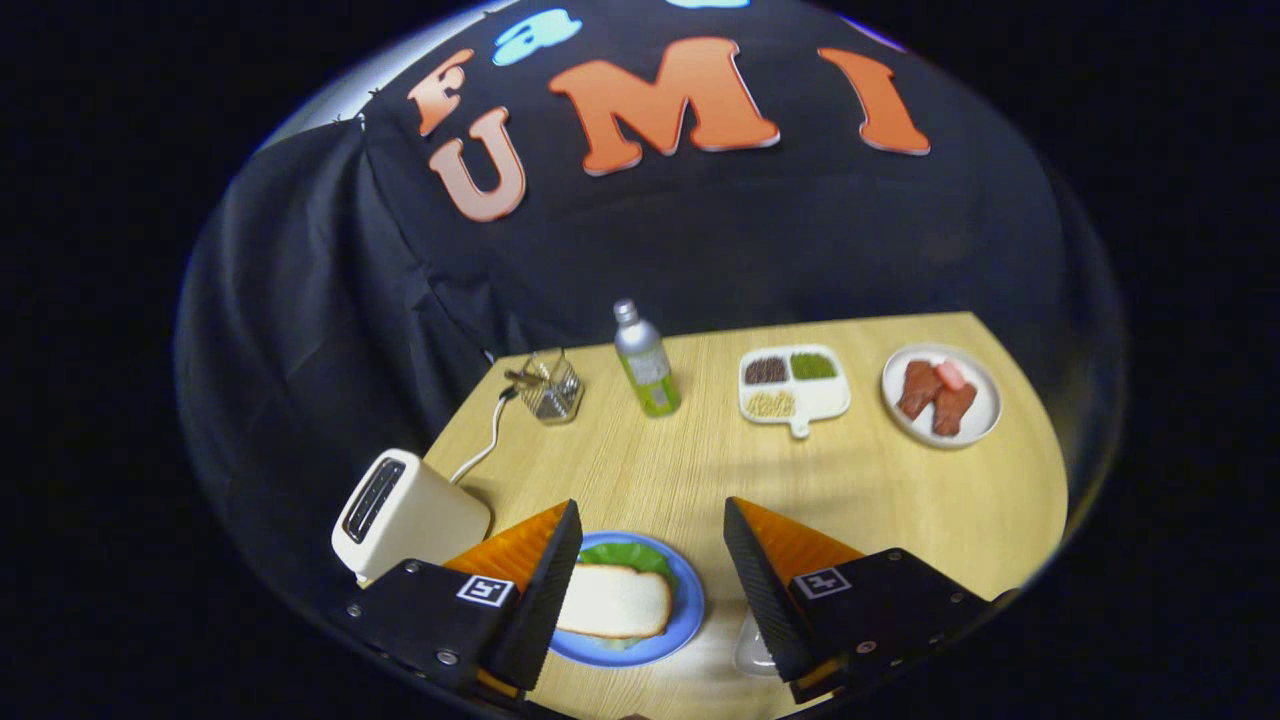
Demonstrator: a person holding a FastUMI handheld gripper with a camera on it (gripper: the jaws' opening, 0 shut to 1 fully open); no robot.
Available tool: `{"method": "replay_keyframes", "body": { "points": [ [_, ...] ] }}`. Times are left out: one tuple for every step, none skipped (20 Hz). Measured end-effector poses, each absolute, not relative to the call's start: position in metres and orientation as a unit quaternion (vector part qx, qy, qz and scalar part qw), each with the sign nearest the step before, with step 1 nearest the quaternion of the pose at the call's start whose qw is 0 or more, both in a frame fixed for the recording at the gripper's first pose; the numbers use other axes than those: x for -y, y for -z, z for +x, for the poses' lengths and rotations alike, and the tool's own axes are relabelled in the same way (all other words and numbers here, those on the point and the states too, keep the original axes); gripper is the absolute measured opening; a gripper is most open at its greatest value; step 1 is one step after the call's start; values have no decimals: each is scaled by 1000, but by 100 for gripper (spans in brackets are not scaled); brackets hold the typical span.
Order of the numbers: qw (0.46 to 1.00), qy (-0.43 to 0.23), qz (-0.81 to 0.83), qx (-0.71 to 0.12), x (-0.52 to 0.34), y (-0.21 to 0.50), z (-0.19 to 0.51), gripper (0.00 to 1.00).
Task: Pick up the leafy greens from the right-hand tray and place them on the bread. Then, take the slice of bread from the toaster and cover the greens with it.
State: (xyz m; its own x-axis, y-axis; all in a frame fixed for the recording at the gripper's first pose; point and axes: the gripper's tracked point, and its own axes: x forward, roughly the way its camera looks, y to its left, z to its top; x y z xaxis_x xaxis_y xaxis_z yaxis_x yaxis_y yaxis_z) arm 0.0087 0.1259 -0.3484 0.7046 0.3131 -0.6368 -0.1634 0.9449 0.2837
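My gripper (652, 575) stands open above the table, nothing between its fingers. Below, between the fingers and close to the left fingertip (555, 580), a blue plate (690, 605) holds a slice of bread (615, 602) lying on top of leafy greens (630, 556), whose green edge sticks out on the far side. The white toaster (405, 515) stands just left of the left finger; its slot looks dark and I cannot tell what is in it. A clear tray (750, 650) peeks out beside the right finger, mostly hidden.
Further back on the wooden table stand a wire basket (553, 388) with the toaster's cable beside it, a silver and green bottle (645, 362), a white divided dish (795, 385) with grains, and a white plate (940, 393) with brown meat pieces.
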Motion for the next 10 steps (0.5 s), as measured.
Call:
{"method": "replay_keyframes", "body": {
  "points": [
    [934,-120,93,-323,-116,322,19,89],
    [950,-107,80,-282,-103,293,26,91],
    [964,-95,68,-239,-93,264,31,92],
    [975,-81,56,-198,-84,238,35,93],
    [982,-68,47,-167,-72,214,36,94],
    [987,-53,39,-143,-60,192,30,94],
    [991,-43,37,-125,-51,174,26,94],
    [993,-38,38,-107,-46,158,23,94],
    [994,-33,40,-94,-41,145,21,94],
    [995,-27,40,-84,-37,137,19,94]
  ]
}}
